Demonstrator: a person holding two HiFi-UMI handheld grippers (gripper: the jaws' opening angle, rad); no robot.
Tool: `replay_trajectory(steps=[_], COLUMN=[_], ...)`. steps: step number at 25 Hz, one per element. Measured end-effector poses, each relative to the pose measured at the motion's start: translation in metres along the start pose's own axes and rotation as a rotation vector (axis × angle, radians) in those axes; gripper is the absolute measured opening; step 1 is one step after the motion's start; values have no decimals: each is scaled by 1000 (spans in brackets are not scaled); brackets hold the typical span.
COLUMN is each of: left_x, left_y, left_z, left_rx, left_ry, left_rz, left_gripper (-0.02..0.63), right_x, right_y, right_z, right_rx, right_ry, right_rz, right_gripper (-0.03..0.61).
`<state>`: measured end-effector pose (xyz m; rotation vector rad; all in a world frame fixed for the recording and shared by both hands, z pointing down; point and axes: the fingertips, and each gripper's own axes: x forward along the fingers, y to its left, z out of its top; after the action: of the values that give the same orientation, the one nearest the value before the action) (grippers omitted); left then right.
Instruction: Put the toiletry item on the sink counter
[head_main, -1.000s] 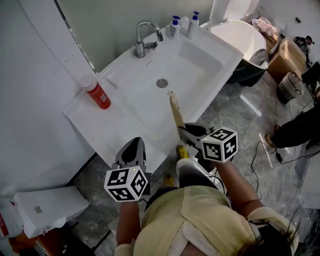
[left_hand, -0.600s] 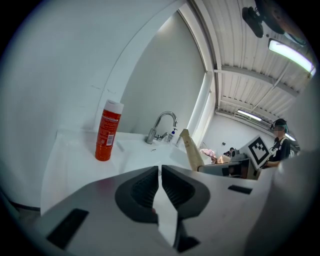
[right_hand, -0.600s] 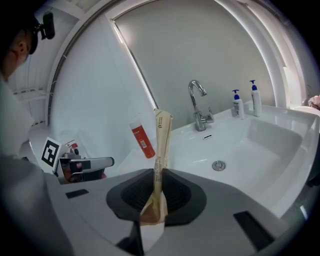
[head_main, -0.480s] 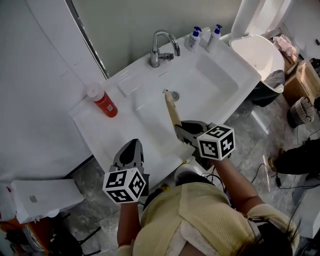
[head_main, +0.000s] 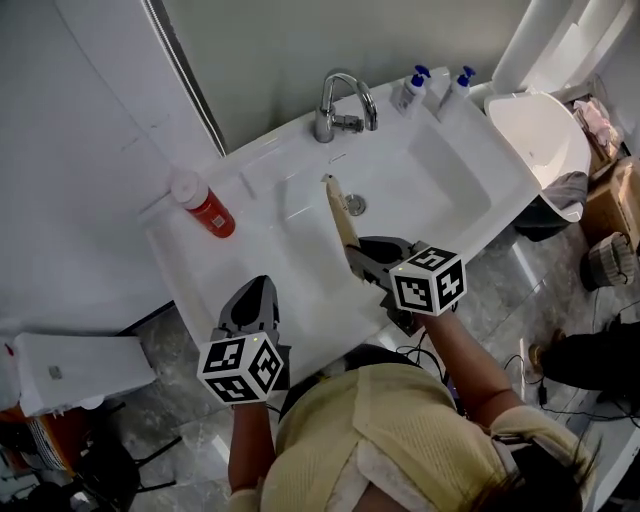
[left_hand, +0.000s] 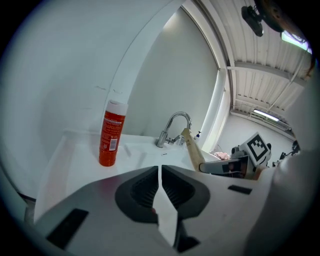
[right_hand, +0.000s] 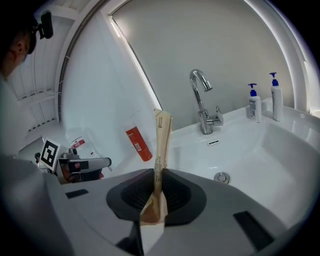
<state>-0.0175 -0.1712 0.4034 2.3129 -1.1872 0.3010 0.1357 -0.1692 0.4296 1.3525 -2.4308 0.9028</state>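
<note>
The toiletry item (head_main: 338, 214) is a long, flat tan paper packet. My right gripper (head_main: 362, 256) is shut on its lower end, and the packet (right_hand: 161, 145) stands up from the jaws over the white basin, its tip near the drain (head_main: 355, 205). My left gripper (head_main: 250, 302) hangs over the front edge of the sink counter (head_main: 200, 272); its jaws (left_hand: 159, 172) are shut with nothing between them. The left gripper view also shows the packet (left_hand: 192, 149) and the right gripper off to the right.
A red spray bottle (head_main: 205, 208) stands on the counter's left part. The chrome faucet (head_main: 340, 100) is at the back, with two white pump bottles (head_main: 432, 88) at the back right corner. A toilet (head_main: 540, 130) stands to the right, a white bin (head_main: 75, 370) at lower left.
Both grippers have moved forward over the sink. The packet's tip, which was short of the drain, now reaches beside it over the basin. The grip on the packet is unchanged.
</note>
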Motion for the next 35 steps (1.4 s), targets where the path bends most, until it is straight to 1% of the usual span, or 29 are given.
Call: replay_trajectory(steps=[8,16,22,26,31,35], left_x=[14,16,12,13,18,21], left_y=[0,9,24,30,33,36], left_z=[6,9,10,9,10,10], left_rx=[-19,-39,-55,-68,-65,-62], left_ry=[-14,-39,-61,-59,-56,-52], left_rz=[81,174,248,277,301,317], left_gripper=[51,51,51,51,52,52], right_x=[17,46,70,81,95,107], right_y=[-22,-24,-26,-27,-31,-33], right_z=[16,27,36,41,47,51], right_rx=[-74,-165,-236,-256,-299,-360], right_ry=[64,128,155,167,184,201], right_rz=[58,144,185,206,217,213], right_gripper=[69,69,69,69,69,69])
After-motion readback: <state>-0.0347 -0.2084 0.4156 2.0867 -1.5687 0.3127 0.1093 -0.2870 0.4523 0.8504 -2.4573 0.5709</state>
